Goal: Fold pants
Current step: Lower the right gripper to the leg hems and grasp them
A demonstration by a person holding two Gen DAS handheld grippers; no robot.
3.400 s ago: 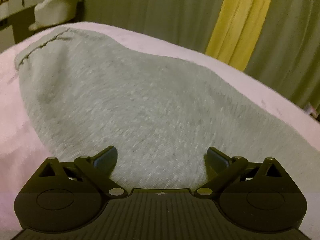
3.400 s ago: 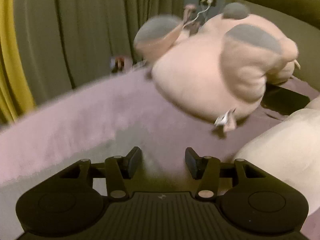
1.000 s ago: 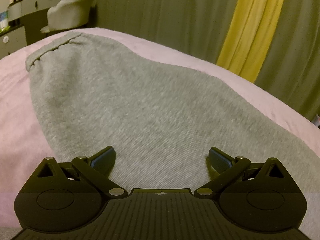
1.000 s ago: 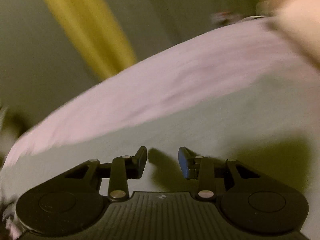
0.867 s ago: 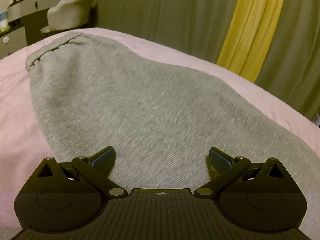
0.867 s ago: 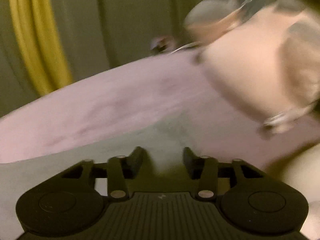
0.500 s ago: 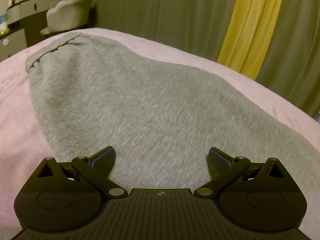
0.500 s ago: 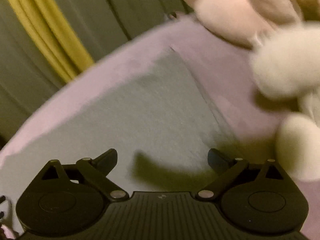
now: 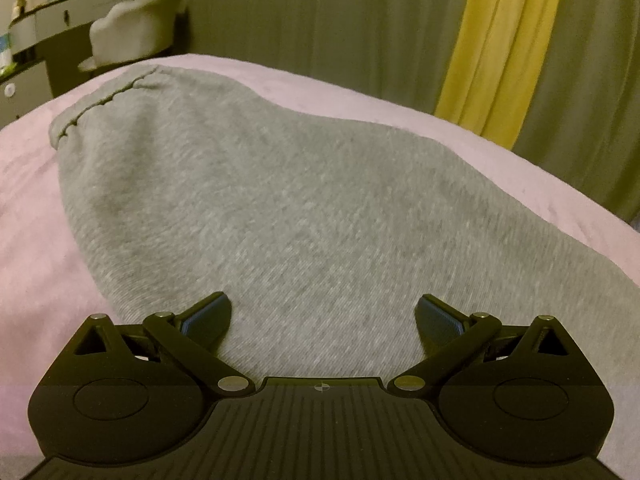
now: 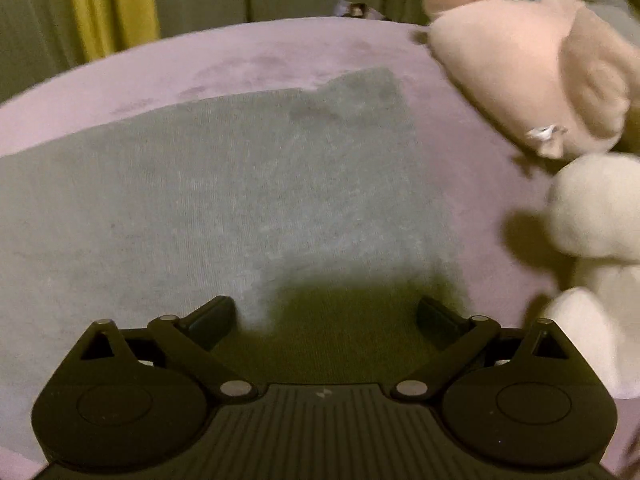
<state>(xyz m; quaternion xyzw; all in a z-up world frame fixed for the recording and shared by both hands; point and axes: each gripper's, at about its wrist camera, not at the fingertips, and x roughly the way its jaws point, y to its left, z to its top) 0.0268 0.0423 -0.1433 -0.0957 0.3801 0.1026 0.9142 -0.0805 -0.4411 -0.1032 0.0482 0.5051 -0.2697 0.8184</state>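
Grey pants (image 9: 280,208) lie flat on a pink bed (image 9: 32,208). In the left wrist view a stitched hem (image 9: 100,100) shows at the far left end. My left gripper (image 9: 323,316) is open and empty, low over the grey cloth near its left edge. In the right wrist view the pants (image 10: 224,192) spread left, with their right edge running down the frame. My right gripper (image 10: 325,314) is open and empty over the cloth by that edge, casting a shadow on it.
A pink plush toy (image 10: 528,80) and a white plush toy (image 10: 600,248) sit on the bed right of the pants. Green and yellow curtains (image 9: 496,48) hang behind the bed. A chair (image 9: 132,28) and a dresser (image 9: 24,72) stand at far left.
My right gripper has swung about, opened its fingers wide, and now points down over the pants' right end. My left gripper has stayed open over the cloth, nearly still.
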